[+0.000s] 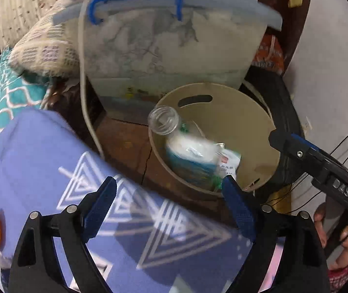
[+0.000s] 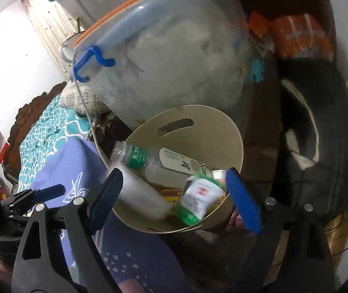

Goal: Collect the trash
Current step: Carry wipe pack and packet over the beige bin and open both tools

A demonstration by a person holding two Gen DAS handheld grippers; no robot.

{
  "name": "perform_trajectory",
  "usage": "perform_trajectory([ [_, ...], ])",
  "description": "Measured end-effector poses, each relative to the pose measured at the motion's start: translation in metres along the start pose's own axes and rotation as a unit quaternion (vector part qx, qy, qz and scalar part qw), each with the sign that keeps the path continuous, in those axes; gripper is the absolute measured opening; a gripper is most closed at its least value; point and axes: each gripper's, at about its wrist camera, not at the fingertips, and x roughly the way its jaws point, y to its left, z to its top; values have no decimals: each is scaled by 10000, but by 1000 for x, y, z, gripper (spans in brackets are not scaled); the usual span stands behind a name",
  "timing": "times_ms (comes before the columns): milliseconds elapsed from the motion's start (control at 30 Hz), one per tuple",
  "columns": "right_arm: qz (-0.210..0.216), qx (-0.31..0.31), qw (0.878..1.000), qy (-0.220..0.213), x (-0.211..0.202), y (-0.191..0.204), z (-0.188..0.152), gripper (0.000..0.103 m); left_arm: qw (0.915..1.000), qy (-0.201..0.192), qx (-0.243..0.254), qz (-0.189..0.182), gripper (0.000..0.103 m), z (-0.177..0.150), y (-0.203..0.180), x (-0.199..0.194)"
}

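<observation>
Two pairs of tongs stood with their blue pads wide apart and nothing between them: our left tongs (image 1: 169, 191) and our right tongs (image 2: 174, 184). No earlier view lets us say more of their opening.

Just ahead of both pairs sat the round beige plastic bin with a slot handle (image 1: 254, 122), holding the trash. From the right tongs we saw in it a clear plastic bottle with a green label (image 2: 139, 157) lying on its side, its open neck pointing to the left over the bin's rim; a white rolled wrapper (image 2: 139, 195) just beyond the left pad; a small white packet with green edges and a red mark (image 2: 198, 196) close to the right pad; and a flat cream carton (image 2: 181, 162) behind them. The packet looked blurred.

Beyond the bin rose a large translucent storage box with a blue clip handle (image 1: 169, 44). Below and left of the left tongs lay a purple cloth with white triangle patterns (image 1: 52, 161). At the right of the left tongs' view the other tongs' black finger reached in, with a hand (image 1: 344, 246) gripping below it.
</observation>
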Motion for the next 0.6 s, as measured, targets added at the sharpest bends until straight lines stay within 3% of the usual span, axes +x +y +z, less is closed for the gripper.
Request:
perform_trajectory([
  [100,224,114,9997,40,-5,8,-3,84,9998,-203,-84,-4,84,-21,15,-25],
  [233,570,-160,9980,210,-10,36,-6,84,9989,-355,-276,93,84,-75,43,-65],
  [433,1487,-454,9829,987,4,98,-28,83,9947,-213,-943,353,84,-168,92,-105],
  [500,1767,-549,9741,1302,14,126,-39,78,9911,-226,-1170,589,84,-197,108,-121],
  [600,2136,-624,9578,1821,33,163,-61,70,9783,-492,-1519,1325,84,-228,135,-154],
])
